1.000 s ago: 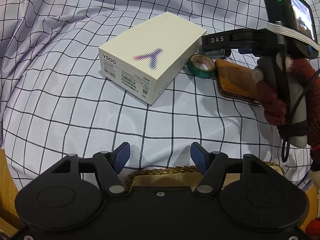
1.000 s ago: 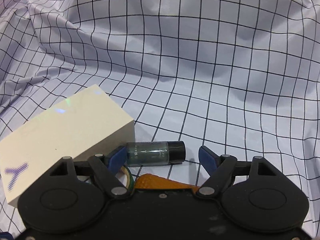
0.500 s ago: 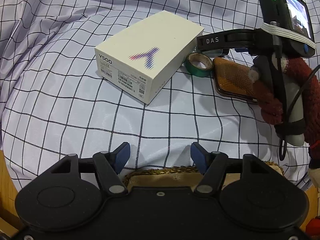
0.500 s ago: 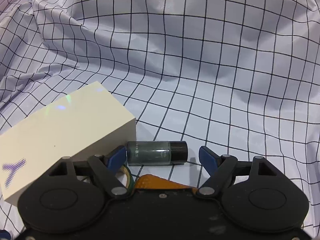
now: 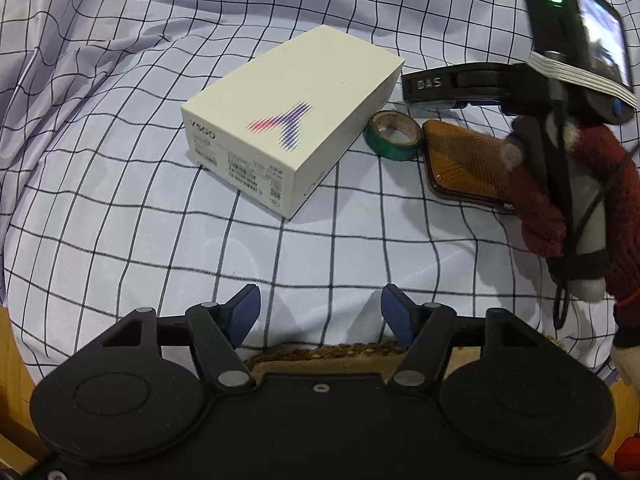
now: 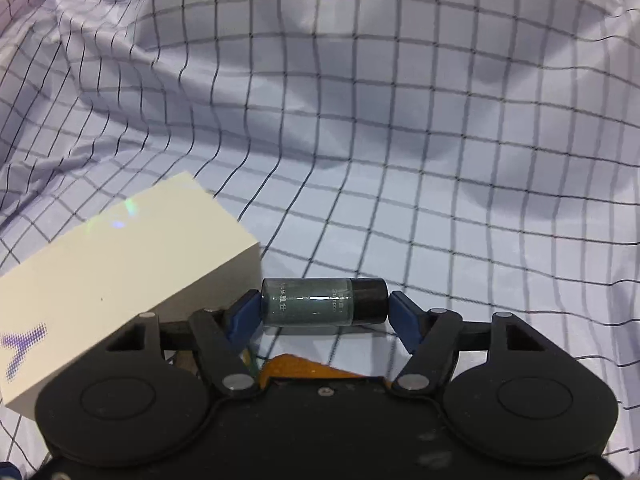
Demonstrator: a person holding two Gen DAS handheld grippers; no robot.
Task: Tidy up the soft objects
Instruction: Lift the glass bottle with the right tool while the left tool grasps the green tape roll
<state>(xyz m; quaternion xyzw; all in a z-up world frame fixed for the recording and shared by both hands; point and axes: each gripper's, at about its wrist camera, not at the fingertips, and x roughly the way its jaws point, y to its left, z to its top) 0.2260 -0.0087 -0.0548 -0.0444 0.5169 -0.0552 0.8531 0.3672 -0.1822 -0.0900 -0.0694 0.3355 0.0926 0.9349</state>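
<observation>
A small green bottle with a black cap lies on its side on the checked cloth. My right gripper is open, its blue pads at either end of the bottle, close to touching it. My left gripper is open and empty, low over the cloth near its front edge. A white box lies beside a green tape roll and an orange pouch. In the left wrist view the right gripper's body reaches in behind the tape.
The box lies just left of the bottle, touching the right gripper's left finger. A woven mat edge shows under the left gripper. Wooden surface shows past the cloth's left edge. The cloth rises in folds at the back.
The right gripper has moved forward, so its pads now flank the bottle's ends. The left gripper has shifted slightly; the box sits further right in its view.
</observation>
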